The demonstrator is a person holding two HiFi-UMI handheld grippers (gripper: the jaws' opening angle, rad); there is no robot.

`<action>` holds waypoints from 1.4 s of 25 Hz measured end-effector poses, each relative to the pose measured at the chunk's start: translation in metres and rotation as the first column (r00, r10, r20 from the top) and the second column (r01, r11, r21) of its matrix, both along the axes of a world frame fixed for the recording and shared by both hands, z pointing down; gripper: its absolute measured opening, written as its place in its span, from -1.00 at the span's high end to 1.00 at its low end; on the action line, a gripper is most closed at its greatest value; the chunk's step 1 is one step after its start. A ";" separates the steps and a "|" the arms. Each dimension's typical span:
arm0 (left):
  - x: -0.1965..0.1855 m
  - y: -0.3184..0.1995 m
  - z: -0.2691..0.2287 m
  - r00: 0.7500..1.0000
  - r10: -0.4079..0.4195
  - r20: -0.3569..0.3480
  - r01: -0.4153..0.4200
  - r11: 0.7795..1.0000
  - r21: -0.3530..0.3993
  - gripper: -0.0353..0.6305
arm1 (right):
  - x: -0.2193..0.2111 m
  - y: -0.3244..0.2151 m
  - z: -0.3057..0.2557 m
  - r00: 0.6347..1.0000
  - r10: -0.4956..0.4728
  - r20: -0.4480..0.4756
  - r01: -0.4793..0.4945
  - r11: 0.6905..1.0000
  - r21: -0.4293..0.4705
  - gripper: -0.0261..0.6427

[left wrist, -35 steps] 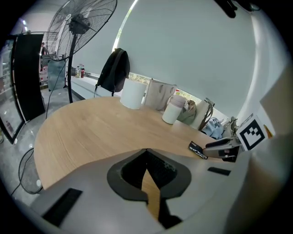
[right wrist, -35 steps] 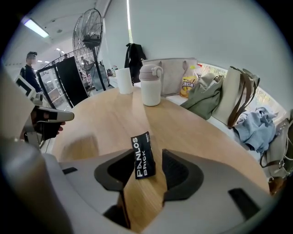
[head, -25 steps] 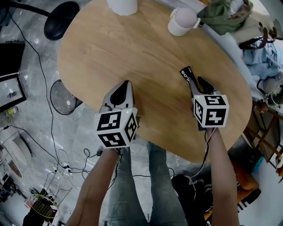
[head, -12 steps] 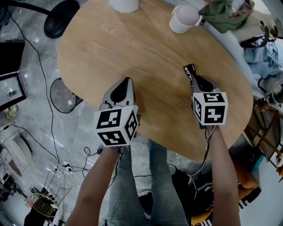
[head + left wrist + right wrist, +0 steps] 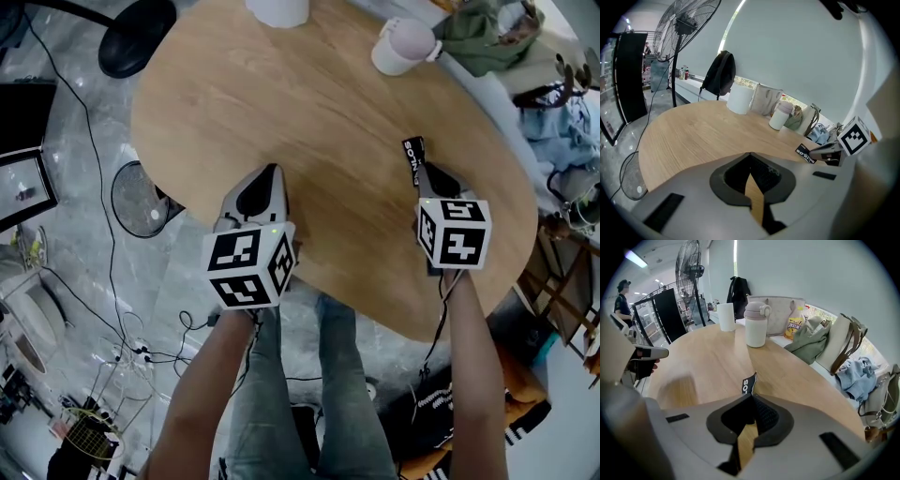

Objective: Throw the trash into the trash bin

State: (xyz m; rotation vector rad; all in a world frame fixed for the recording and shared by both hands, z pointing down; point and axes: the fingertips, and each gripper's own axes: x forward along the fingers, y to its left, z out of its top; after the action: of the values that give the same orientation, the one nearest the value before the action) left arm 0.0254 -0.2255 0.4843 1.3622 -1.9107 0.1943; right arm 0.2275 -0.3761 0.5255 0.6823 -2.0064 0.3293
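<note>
Right gripper (image 5: 420,169) is the one that changed: a second ago its jaws stood apart behind the black wrapper (image 5: 413,153), and they've just been closing, so now they're pinched together on its near end. Left gripper (image 5: 270,172) has barely shifted; its jaws are closed too, with nothing between them.

Surface is an oval, light wood table (image 5: 309,103), pretty bare. On its far side there's a white lidded flask (image 5: 403,47), and a white cylinder (image 5: 278,9) sits left of the flask at the same edge. A green bag (image 5: 487,28) is just right of the flask, off the tabletop. The floor is grey stone with cables trailing over it, and a standing fan's base (image 5: 141,197) is down there, well left of the flask and nearer me.

The wrapper is a narrow strip on my side of the flask, over the right part of the table. Its long axis runs straight out of the jaw tips, with the free end aimed roughly at the flask. From the right gripper view it sticks up past the tips, white lettering facing left. I can't tell if it's still touching the wood.
</note>
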 end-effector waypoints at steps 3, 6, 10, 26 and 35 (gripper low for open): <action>-0.009 0.006 -0.002 1.000 -0.010 0.000 0.010 1.000 0.002 0.87 | -0.007 0.004 -0.005 1.000 0.001 0.003 -0.001 1.000 0.003 0.89; -0.020 0.013 -0.005 1.000 -0.024 0.003 0.024 1.000 0.005 0.87 | -0.018 0.008 -0.010 1.000 -0.004 0.007 0.004 1.000 0.005 0.89; -0.040 0.025 -0.010 0.999 -0.049 0.008 0.048 0.999 0.011 0.87 | -0.036 0.016 -0.018 1.000 -0.011 0.007 0.011 1.000 0.009 0.89; -0.142 0.110 -0.014 0.978 -0.207 0.018 0.207 0.978 0.018 0.87 | -0.163 0.067 -0.032 0.990 -0.135 0.039 0.134 0.991 0.012 0.90; -0.204 0.180 -0.018 0.942 -0.336 0.014 0.335 0.942 0.019 0.87 | -0.259 0.115 -0.041 0.967 -0.250 0.058 0.250 0.968 0.008 0.90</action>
State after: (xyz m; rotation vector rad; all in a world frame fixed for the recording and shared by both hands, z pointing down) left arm -0.1785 -0.0457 0.4658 1.0247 -2.1277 0.0212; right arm -0.0318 -0.2615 0.4847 0.4165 -2.1206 0.2000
